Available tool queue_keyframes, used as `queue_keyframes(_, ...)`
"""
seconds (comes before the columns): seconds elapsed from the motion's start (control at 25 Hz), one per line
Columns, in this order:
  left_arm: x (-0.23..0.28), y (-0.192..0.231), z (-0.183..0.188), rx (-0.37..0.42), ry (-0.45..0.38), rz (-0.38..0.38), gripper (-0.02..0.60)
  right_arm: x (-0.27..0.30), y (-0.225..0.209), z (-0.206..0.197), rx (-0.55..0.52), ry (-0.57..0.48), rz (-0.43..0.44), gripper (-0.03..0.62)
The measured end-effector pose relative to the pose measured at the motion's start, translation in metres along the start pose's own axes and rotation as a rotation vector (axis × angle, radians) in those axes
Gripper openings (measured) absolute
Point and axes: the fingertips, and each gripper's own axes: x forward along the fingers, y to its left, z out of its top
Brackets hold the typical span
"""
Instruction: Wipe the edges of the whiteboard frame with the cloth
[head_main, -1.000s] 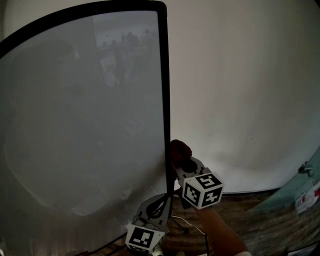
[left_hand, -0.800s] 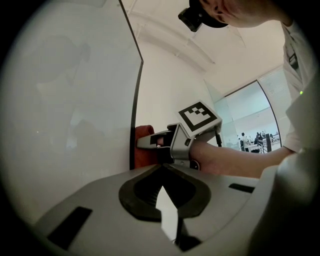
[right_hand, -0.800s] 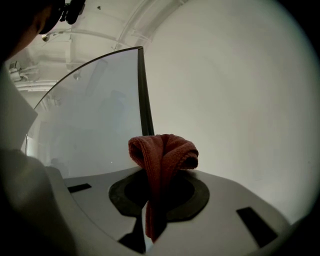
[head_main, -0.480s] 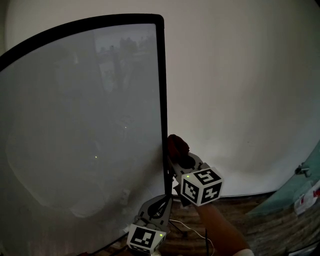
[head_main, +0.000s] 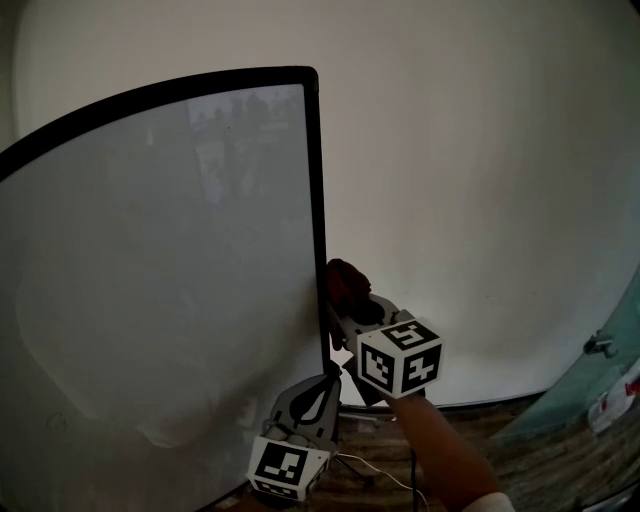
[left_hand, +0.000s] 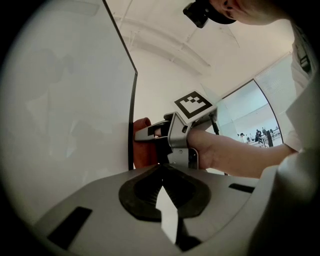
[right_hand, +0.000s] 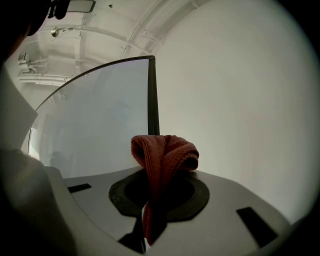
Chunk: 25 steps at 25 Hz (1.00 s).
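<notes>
Pinching the bunched, dark red knitted cloth (right_hand: 162, 155) tight between its jaws, the right gripper (head_main: 352, 312) is pressing that wad against the thin black frame (head_main: 318, 220) low on the whiteboard's right-hand vertical edge. The fold of fabric is sticking out past the jaw tips, so it looks as if soft cloth, not hard plastic, is meeting the rim. The gripper is reaching in from the plain white wall (head_main: 480, 180) side, which probably lets the cloth hug the outer face of the strip. Just below, the left gripper (head_main: 325, 388) is hanging beside the same edge with its jaws drawn together on nothing, apparently idling out of the way. The pale grey board surface (head_main: 160, 270) is lying to the left, with neither tool on it. A long run of frame is stretching above the cloth to the top corner.
</notes>
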Motion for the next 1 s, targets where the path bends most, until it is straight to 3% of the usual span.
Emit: queue_keyframes(1.0,0.032,0.048,0.135,-0.01,-0.105,0.069,0.008,0.004,0.004,0.092,-0.097,-0.065,0.048,0.055)
